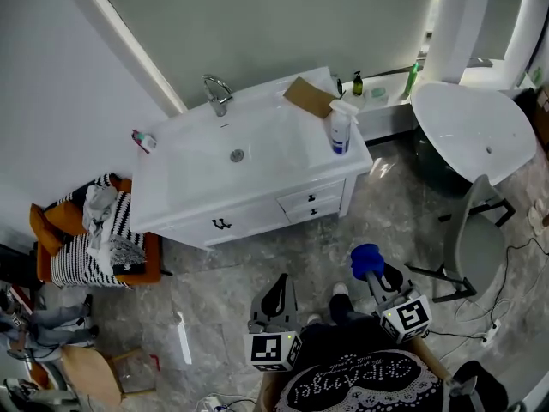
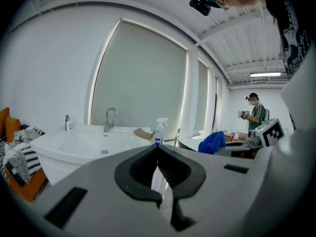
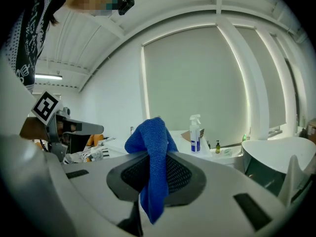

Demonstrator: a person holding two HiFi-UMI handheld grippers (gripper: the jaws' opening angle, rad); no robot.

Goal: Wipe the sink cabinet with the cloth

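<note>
The white sink cabinet (image 1: 257,204) stands against the wall ahead of me, with a chrome faucet (image 1: 218,94), a spray bottle (image 1: 340,131) and a piece of cardboard (image 1: 310,97) on its top. My right gripper (image 1: 371,269) is held low over the floor, well short of the cabinet, shut on a blue cloth (image 1: 367,258) that bunches above its jaws and hangs down between them (image 3: 153,157). My left gripper (image 1: 276,283) is beside it to the left, shut with nothing in it (image 2: 158,149). Both point toward the cabinet (image 2: 74,147).
An orange seat piled with striped clothes (image 1: 94,239) sits left of the cabinet. A white round basin (image 1: 472,131) and a grey chair (image 1: 472,243) stand to the right. Small bottles (image 1: 357,84) line a ledge behind. Another person (image 2: 254,113) stands far off.
</note>
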